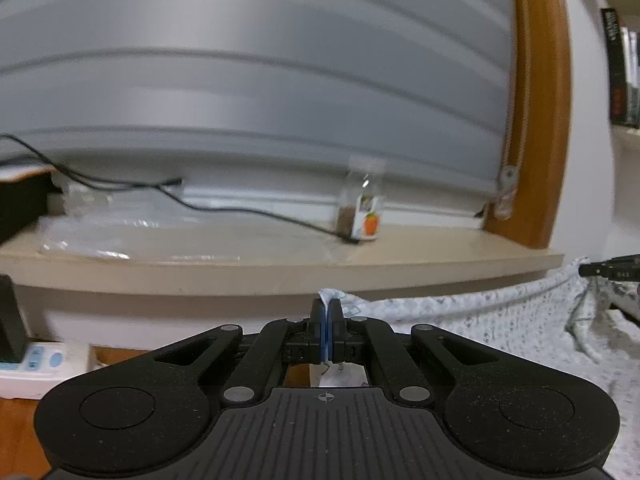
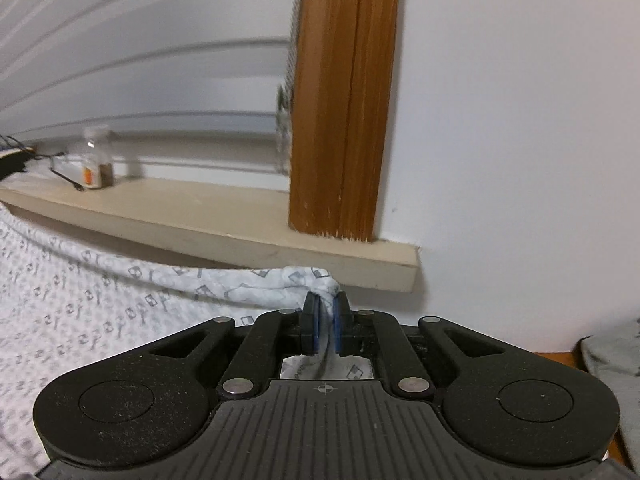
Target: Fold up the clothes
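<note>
From the left wrist, the left tongs [image 1: 327, 312] are clamped on a corner of the white patterned garment [image 1: 500, 320] below a beige windowsill [image 1: 280, 268] holding what looks like a small jar [image 1: 362, 212] and a black cable [image 1: 240, 210]. From the right wrist, the right tongs [image 2: 325, 312] pinch the garment's other bunched corner [image 2: 316, 280] before a wooden window frame [image 2: 344, 100] and white wall [image 2: 520, 120].

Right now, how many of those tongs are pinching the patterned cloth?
2. The left tongs pinch one end of the cloth's top edge; the right tongs pinch the other end, below the window ledge.
</note>
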